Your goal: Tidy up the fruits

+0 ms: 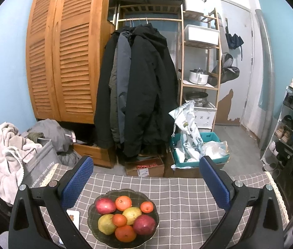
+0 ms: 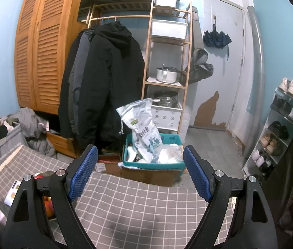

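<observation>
Mixed fruits [image 1: 123, 217] heaped in bowl [image 1: 92, 211]

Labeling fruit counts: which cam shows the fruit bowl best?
Left wrist. The fruit bowl sits whole between the open left claw fingers. Right wrist shows only slivers of fruit behind the right claw left finger.

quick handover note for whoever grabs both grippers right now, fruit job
Left gripper: open, empty, held above the table over the glass bowl.
Right gripper: open, empty, over bare checked tablecloth, to the right of the bowl.
Fruit: all eight pieces sit piled in the bowl: four oranges, e.g., two red fruits, two yellow-green ones.
A small white card lies left of the bowl.
Done: nothing visibly sorted yet.
Left: the whole sorting; no separate container for the fruit is in view.
</observation>
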